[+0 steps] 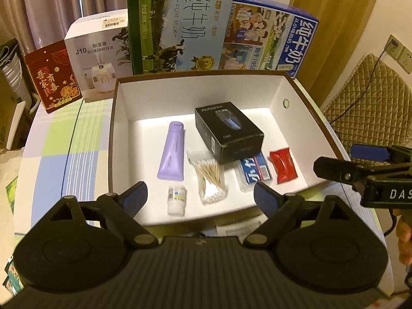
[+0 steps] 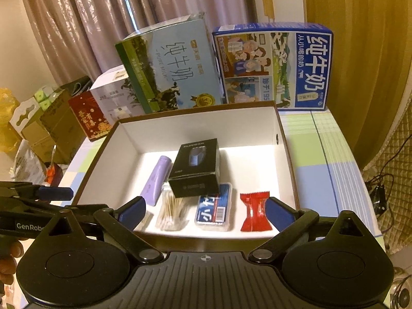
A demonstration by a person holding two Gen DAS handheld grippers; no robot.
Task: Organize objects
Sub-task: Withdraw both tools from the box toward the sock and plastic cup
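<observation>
While both grippers are held at the near edge of the open white box (image 1: 123,108), nothing is gripped by either. The left gripper (image 1: 200,195) is seen with its fingers spread wide apart, above the box's near rim; the right gripper (image 2: 206,209) is likewise spread, empty, at the near rim on the right side.

Box contents, as recorded from the left wrist view:
- purple tube (image 1: 172,152), lying flat, left of centre, cap end pointing to the far wall.
- black carton (image 1: 229,132), resting partly on the blue-and-white pack (image 1: 253,172) beneath its near end.
- bag of cotton swabs (image 1: 209,177), between tube and blue-and-white pack, touching the carton's near corner.
- small white bottle (image 1: 176,199), on its side, nearest the front wall, just near of the tube.
- red wrapped sweet (image 1: 283,164), at the right, just beside the blue-and-white pack, apart from it.

Behind the box, four cartons are stood on the checked tablecloth (image 1: 67,149): a red gift box (image 1: 54,77), a humidifier box (image 1: 99,56), a green milk carton (image 1: 177,25) and a blue milk carton (image 1: 270,38).
</observation>
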